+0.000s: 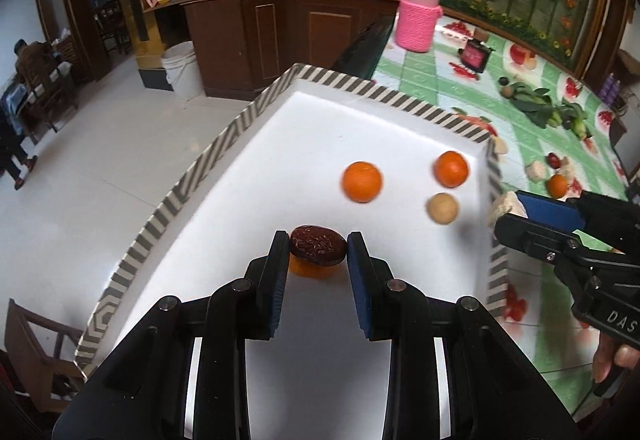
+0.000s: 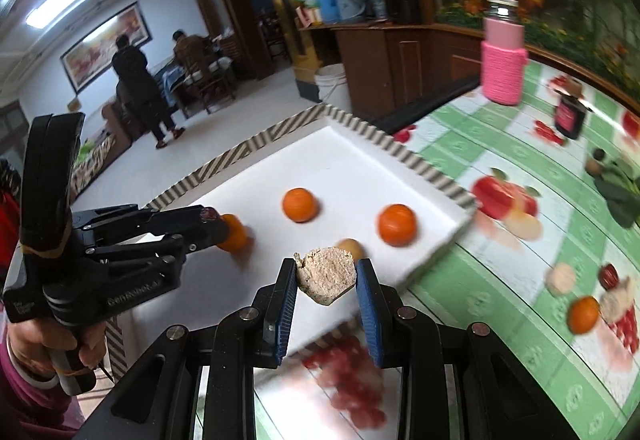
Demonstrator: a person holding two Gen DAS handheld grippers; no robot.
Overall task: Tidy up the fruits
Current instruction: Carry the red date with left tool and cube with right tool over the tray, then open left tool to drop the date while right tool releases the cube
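Left gripper (image 1: 318, 248) clamped on a wrinkled red date (image 1: 318, 250), held over the near part of the white tray (image 1: 248, 199), directly above an orange (image 1: 310, 271) mostly hidden under it. Right gripper (image 2: 326, 278) pinches a beige crumbly chunk (image 2: 326, 278) at the tray's right edge, near its near-right corner. Inside the tray, toward the right side: a tan round fruit (image 1: 442, 208), then two more oranges, one mid-tray (image 1: 362, 181), one by the far-right corner (image 1: 451, 168). On the green fruit-print tablecloth (image 2: 460, 143) right of the tray: a loose orange (image 2: 584, 315), a date (image 2: 609, 276), pale chunks (image 2: 561, 278). Further back, leafy greens (image 1: 548, 111). Pink knit-sleeved bottle (image 1: 418, 11) near the table's far edge.
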